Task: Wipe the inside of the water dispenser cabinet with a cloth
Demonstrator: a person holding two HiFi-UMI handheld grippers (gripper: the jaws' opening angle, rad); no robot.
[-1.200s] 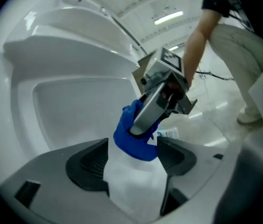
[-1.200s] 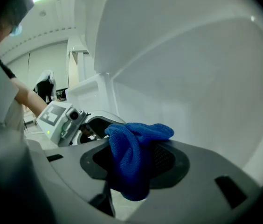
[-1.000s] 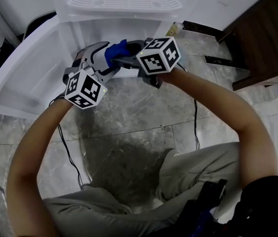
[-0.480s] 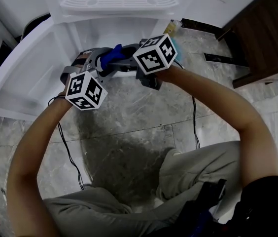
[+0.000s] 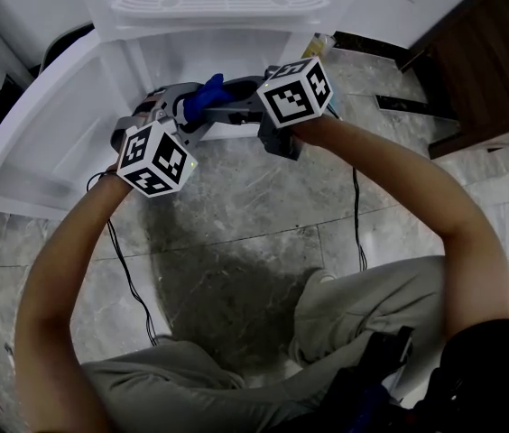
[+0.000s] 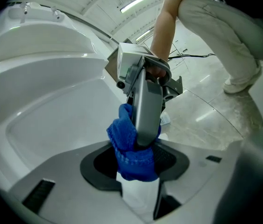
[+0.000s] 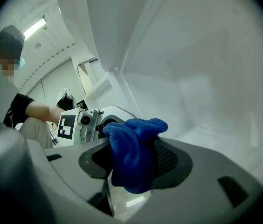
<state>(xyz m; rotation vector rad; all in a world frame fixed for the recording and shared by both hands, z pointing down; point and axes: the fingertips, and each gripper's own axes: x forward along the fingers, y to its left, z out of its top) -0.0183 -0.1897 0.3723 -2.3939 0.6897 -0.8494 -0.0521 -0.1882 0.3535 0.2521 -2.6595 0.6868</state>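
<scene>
Head view: the blue cloth (image 5: 202, 95) is seen upper centre of the frame, at the mouth of the water dispenser cabinet (image 5: 218, 48).
Left gripper (image 5: 189, 108): the jaws are about half apart and have just been closing; the cloth is pinched between them.
Right gripper (image 5: 236, 106): the jaws have just been opened slightly; the same cloth is bunched against its pads.
Markings: black-and-white square markers are carried on each cube (image 5: 295, 96).
</scene>
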